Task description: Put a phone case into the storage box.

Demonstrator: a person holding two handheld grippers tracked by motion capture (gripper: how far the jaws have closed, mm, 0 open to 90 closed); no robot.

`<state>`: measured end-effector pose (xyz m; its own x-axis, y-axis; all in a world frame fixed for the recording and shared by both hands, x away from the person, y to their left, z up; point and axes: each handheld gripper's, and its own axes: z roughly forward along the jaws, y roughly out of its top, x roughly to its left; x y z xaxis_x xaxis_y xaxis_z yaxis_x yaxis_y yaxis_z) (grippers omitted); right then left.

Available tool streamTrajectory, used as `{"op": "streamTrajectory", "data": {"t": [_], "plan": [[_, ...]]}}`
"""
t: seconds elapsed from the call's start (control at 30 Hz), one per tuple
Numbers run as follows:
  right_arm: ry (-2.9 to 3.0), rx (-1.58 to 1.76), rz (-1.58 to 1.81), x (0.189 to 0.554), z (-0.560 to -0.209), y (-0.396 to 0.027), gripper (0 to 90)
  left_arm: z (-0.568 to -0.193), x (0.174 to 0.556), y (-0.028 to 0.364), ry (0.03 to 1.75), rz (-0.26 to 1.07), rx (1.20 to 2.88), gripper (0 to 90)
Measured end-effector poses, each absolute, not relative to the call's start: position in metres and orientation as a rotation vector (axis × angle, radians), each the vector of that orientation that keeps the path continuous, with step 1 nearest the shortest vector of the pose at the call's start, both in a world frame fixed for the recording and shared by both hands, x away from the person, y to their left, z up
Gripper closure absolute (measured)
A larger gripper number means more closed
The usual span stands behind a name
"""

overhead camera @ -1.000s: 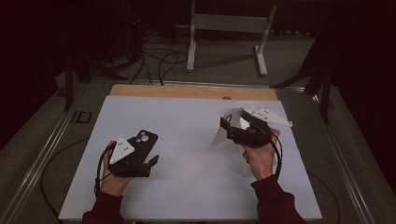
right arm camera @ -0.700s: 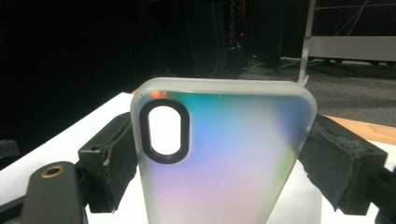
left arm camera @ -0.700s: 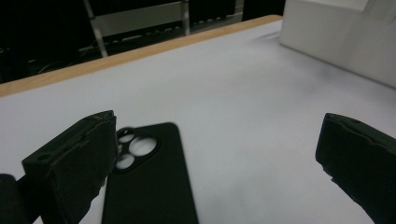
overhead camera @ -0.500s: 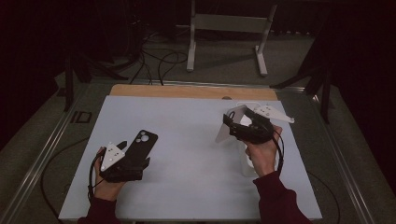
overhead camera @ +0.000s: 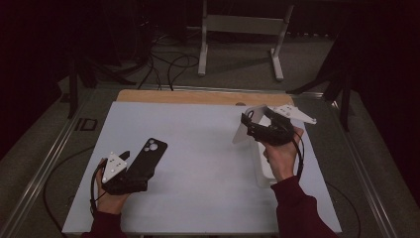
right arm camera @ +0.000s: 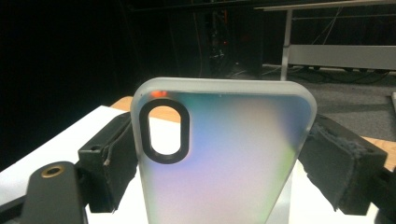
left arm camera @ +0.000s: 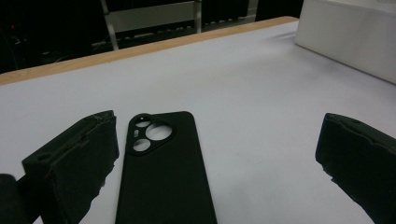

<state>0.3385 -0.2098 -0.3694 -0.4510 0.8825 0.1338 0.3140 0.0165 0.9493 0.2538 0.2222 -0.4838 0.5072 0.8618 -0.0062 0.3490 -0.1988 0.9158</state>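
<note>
A black phone case (overhead camera: pixel 148 157) lies flat on the white table (overhead camera: pixel 198 148), camera cutout at its far end. My left gripper (overhead camera: pixel 134 171) rests low at its near end, open, and the black phone case (left arm camera: pixel 163 172) lies between the wide-apart jaws of my left gripper (left arm camera: pixel 215 168), close to the left one and untouched by either. My right gripper (overhead camera: pixel 252 126) is raised at the right, shut on a frosted translucent phone case (overhead camera: pixel 241 131). That translucent case (right arm camera: pixel 224 154) stands upright, with my right gripper (right arm camera: pixel 224 168) pressing on its two long edges.
A white box (overhead camera: pixel 265 171) lies on the table under the right hand, and the white box (left arm camera: pixel 355 37) is seen at the far right from the left gripper. A wooden strip (overhead camera: pixel 198 96) borders the table's far edge. A metal stand (overhead camera: pixel 237 29) and cables are on the floor beyond.
The left gripper has drawn back slightly toward the near left, while the black case stayed put. The right gripper has held the translucent case almost still.
</note>
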Motion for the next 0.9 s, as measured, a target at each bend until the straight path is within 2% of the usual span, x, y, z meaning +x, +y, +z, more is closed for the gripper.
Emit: {"op": "streamTrajectory", "data": {"t": [0.9], "plan": [[1.724,1.254,1.357,0.372,-0.370,-0.219,17.0,-0.486,0.254,0.220,1.033,0.660,1.793,0.0]]}}
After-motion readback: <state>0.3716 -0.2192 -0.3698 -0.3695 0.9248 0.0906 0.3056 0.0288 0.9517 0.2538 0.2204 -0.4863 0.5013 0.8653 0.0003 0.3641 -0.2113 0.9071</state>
